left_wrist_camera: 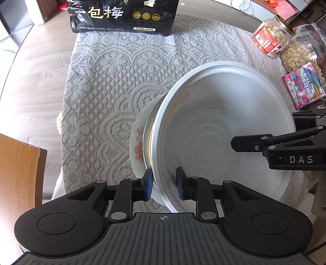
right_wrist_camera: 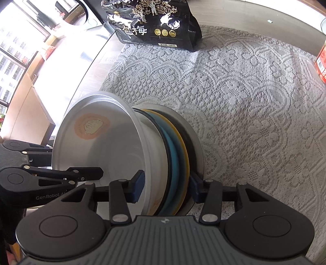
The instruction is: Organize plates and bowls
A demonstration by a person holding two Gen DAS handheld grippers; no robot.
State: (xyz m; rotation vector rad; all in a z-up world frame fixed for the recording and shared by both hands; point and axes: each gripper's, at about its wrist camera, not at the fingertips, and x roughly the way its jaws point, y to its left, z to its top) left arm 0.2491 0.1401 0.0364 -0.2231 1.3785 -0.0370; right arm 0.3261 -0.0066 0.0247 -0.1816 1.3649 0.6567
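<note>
A metal bowl [left_wrist_camera: 220, 122] sits on top of a stack on the lace cloth [left_wrist_camera: 114, 81]. In the left wrist view a floral plate [left_wrist_camera: 138, 146] peeks out beneath it. The right wrist view shows the bowl [right_wrist_camera: 97, 146] above a blue plate [right_wrist_camera: 173, 159], a yellow plate [right_wrist_camera: 184, 155] and a metal plate [right_wrist_camera: 195, 142]. My left gripper [left_wrist_camera: 164, 184] is shut on the near rim, one pad inside the bowl and one outside. My right gripper [right_wrist_camera: 167, 187] is shut across the stack's opposite edge. One of its fingers [left_wrist_camera: 250, 143] reaches into the bowl.
A black snack bag [left_wrist_camera: 122, 16] stands at the cloth's far end. A peanut jar [left_wrist_camera: 271, 38] and a pink packet [left_wrist_camera: 303, 85] lie to the right. A cardboard box [left_wrist_camera: 18, 169] is at the left, beside the wooden table's curved edge [left_wrist_camera: 30, 85].
</note>
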